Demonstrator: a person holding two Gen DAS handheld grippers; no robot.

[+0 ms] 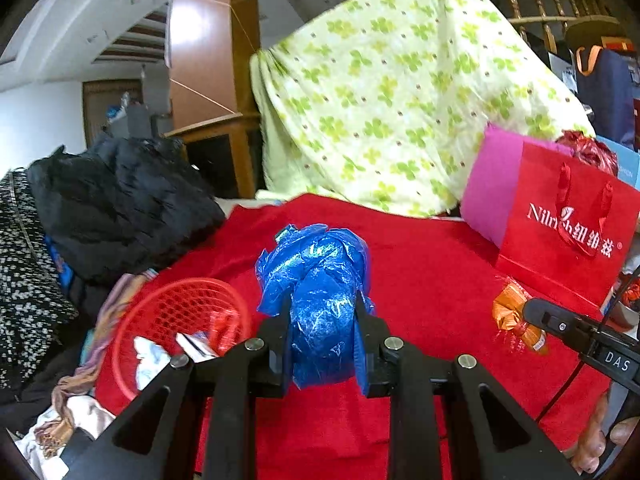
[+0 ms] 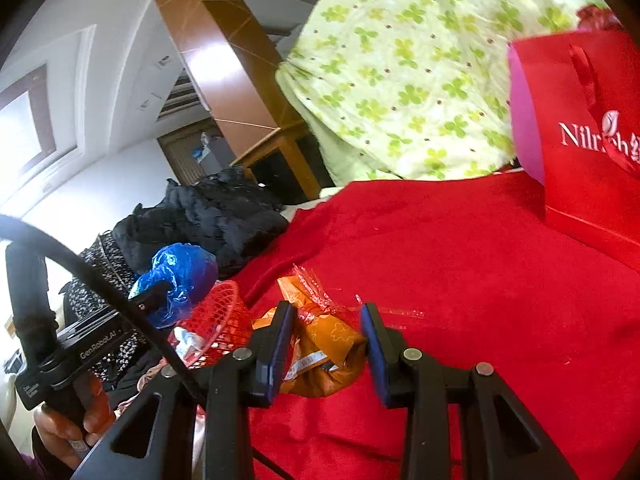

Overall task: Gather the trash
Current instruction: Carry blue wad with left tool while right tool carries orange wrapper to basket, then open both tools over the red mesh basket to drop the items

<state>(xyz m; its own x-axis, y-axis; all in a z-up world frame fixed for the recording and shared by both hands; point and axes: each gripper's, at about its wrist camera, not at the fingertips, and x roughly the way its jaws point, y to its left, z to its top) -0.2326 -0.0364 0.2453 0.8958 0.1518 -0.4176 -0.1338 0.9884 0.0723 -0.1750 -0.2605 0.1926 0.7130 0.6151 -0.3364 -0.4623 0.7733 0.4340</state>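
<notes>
My left gripper (image 1: 322, 336) is shut on a crumpled blue plastic bag (image 1: 316, 292) and holds it above the red cloth (image 1: 432, 272); the bag also shows in the right wrist view (image 2: 176, 280). A red mesh basket (image 1: 180, 316) with a few scraps in it sits to the left, also in the right wrist view (image 2: 216, 328). My right gripper (image 2: 326, 344) is open, its pads on either side of an orange wrapper (image 2: 324, 356) lying on the cloth. The wrapper shows in the left wrist view (image 1: 516, 316) at the right gripper's tip.
A red paper gift bag (image 1: 560, 224) stands at the right rear, also in the right wrist view (image 2: 588, 140). A green clover-print cloth (image 1: 400, 88) drapes over furniture behind. Dark clothes (image 1: 116, 200) are piled at the left.
</notes>
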